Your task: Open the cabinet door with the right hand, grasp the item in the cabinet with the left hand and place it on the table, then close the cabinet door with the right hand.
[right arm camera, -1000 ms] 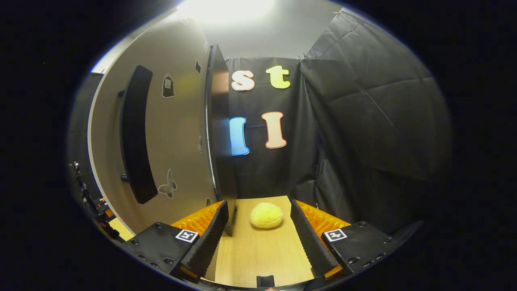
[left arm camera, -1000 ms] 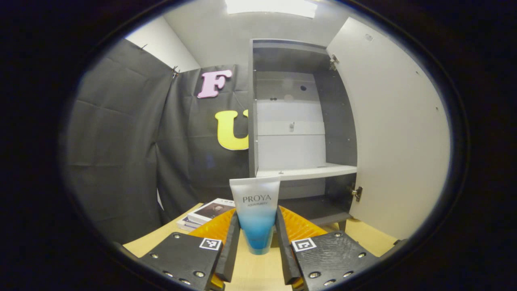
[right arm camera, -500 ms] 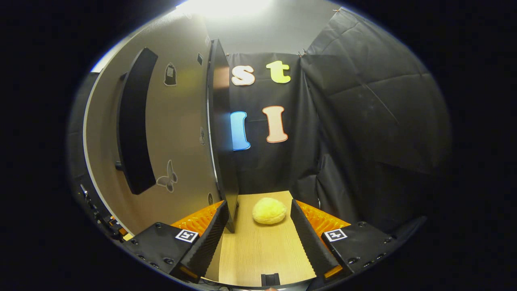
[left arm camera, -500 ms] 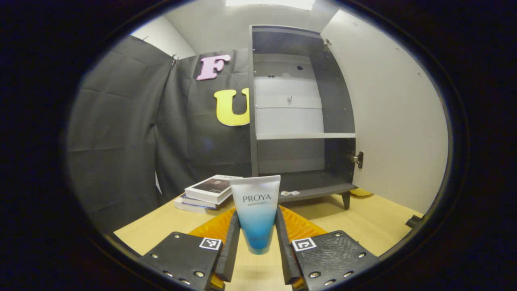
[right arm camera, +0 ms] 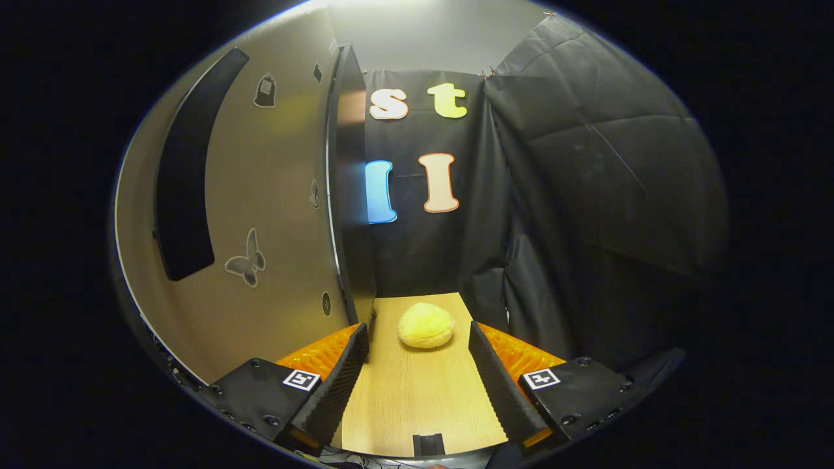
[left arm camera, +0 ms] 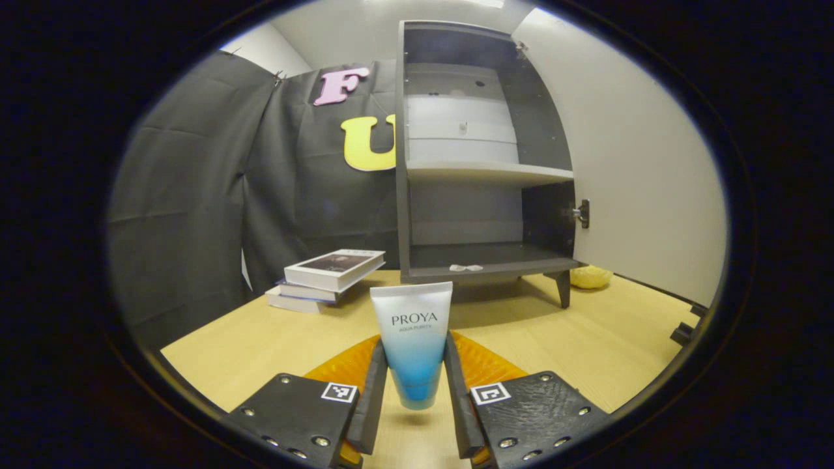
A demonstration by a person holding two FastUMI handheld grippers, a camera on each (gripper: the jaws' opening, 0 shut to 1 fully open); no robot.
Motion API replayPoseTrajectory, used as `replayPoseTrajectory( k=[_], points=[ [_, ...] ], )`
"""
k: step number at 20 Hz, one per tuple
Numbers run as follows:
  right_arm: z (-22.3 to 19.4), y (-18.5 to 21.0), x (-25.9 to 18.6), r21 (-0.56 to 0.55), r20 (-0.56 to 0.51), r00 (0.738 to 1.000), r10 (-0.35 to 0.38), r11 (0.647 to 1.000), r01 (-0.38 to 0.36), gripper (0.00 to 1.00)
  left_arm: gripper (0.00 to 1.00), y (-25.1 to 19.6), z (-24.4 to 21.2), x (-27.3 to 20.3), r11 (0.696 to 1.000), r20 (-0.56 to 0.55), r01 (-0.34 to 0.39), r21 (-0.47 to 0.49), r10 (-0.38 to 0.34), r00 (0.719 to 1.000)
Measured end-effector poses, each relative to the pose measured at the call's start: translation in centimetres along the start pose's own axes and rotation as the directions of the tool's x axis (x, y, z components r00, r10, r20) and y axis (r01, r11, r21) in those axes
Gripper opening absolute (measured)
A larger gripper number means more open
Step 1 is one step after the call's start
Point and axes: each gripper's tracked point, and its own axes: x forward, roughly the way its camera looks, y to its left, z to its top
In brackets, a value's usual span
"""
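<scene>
A white-to-blue cosmetic tube (left arm camera: 413,342) stands cap-down between the fingers of my left gripper (left arm camera: 413,397), which is shut on it just above the wooden table (left arm camera: 260,345). Beyond it the grey cabinet (left arm camera: 482,172) stands with its door (left arm camera: 642,176) swung wide to the right, its shelves bare. In the right gripper view the door's outer face (right arm camera: 260,215) with its long dark handle (right arm camera: 186,176) rises close on the left. My right gripper (right arm camera: 417,384) is open, nothing between its fingers, beside the door's edge.
A stack of books (left arm camera: 326,277) lies left of the cabinet. A yellow sponge-like lump (right arm camera: 425,325) sits on the table ahead of the right gripper, also seen past the cabinet leg (left arm camera: 589,276). Black cloth walls close in behind and on both sides.
My left gripper has come down and back from the cabinet with the tube, so more table shows. The right gripper has sunk a little beside the door.
</scene>
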Motion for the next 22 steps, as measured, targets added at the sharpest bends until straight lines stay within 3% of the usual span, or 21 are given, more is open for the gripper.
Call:
replayPoseTrajectory(
  k=[3, 4, 6, 7, 8, 10, 11, 13, 14, 15, 16, 17, 18, 19, 21, 22],
  points=[
    [-0.2, 0.4, 0.3, -0.002, -0.006, 1.0, 0.016, 1.0, -0.016, 0.97, 0.5, 0.0, -2.0, -0.4, 1.0, -0.036, -0.005, -0.007, 0.005, 0.999],
    [-0.3, 0.4, 0.4, 0.0, -0.009, 1.0, 0.018, 1.0, -0.018, 0.92, 0.52, -0.1, -2.5, -0.6, 1.0, -0.043, -0.007, -0.012, 0.007, 0.999],
    [-0.4, 0.4, 0.7, 0.009, -0.013, 1.0, 0.024, 1.0, -0.024, 0.97, 0.49, -0.2, -3.3, -0.9, 1.0, -0.056, -0.014, -0.023, 0.013, 0.998],
    [-0.4, 0.3, 0.8, 0.014, -0.012, 1.0, 0.026, 1.0, -0.026, 0.92, 0.5, -0.2, -3.5, -1.1, 0.999, -0.062, -0.017, -0.027, 0.015, 0.998],
    [-0.4, 0.3, 0.8, 0.018, -0.009, 1.0, 0.025, 1.0, -0.025, 0.97, 0.52, -0.1, -3.9, -1.2, 0.999, -0.068, -0.021, -0.026, 0.019, 0.997],
    [-0.6, 0.3, 1.0, 0.027, -0.011, 1.0, 0.029, 0.999, -0.029, 0.97, 0.49, -0.4, -4.4, -1.4, 1.0, -0.078, -0.022, -0.021, 0.02, 0.997],
    [-0.7, 0.2, 1.0, 0.029, -0.013, 0.999, 0.03, 0.999, -0.03, 0.97, 0.52, -0.5, -4.6, -1.6, 0.999, -0.084, -0.021, -0.024, 0.019, 0.996],
    [-0.8, 0.0, 1.0, 0.03, -0.014, 1.0, 0.028, 0.999, -0.027, 0.92, 0.46, -0.8, -5.1, -1.7, 0.999, -0.095, -0.021, -0.027, 0.019, 0.995],
    [-0.9, 0.0, 1.0, 0.031, -0.014, 0.999, 0.028, 0.999, -0.028, 0.97, 0.53, -0.9, -5.3, -2.2, 0.999, -0.097, -0.025, -0.027, 0.022, 0.995],
    [-0.9, 0.0, 0.9, 0.032, -0.016, 0.999, 0.029, 0.999, -0.028, 0.97, 0.46, -1.1, -5.2, -2.6, 0.999, -0.091, -0.026, -0.024, 0.024, 0.996],
    [-1.0, 0.0, 0.9, 0.032, -0.015, 0.999, 0.029, 0.999, -0.028, 0.92, 0.49, -1.3, -5.4, -2.8, 0.999, -0.096, -0.026, -0.022, 0.024, 0.995],
    [-1.0, 0.0, 0.9, 0.03, -0.015, 0.999, 0.029, 0.999, -0.029, 0.97, 0.53, -1.3, -5.4, -2.9, 0.999, -0.094, -0.027, -0.021, 0.025, 0.995],
    [-1.0, 0.0, 0.9, 0.028, -0.014, 0.999, 0.031, 0.999, -0.03, 0.97, 0.47, -1.5, -5.5, -3.0, 0.999, -0.098, -0.028, -0.021, 0.026, 0.995],
    [-0.9, 0.1, 0.8, 0.025, -0.012, 0.999, 0.032, 0.999, -0.031, 0.97, 0.53, -1.6, -5.6, -3.2, 0.999, -0.104, -0.028, -0.024, 0.025, 0.994],
    [-0.7, 0.1, 0.9, 0.021, -0.008, 0.999, 0.034, 0.999, -0.034, 0.92, 0.48, -1.7, -5.7, -3.4, 0.999, -0.112, -0.034, -0.032, 0.03, 0.993],
    [-0.7, 0.2, 0.9, 0.023, -0.007, 0.999, 0.038, 0.999, -0.038, 0.97, 0.58, -1.6, -5.7, -3.5, 0.998, -0.116, -0.042, -0.037, 0.037, 0.993]
  ],
)
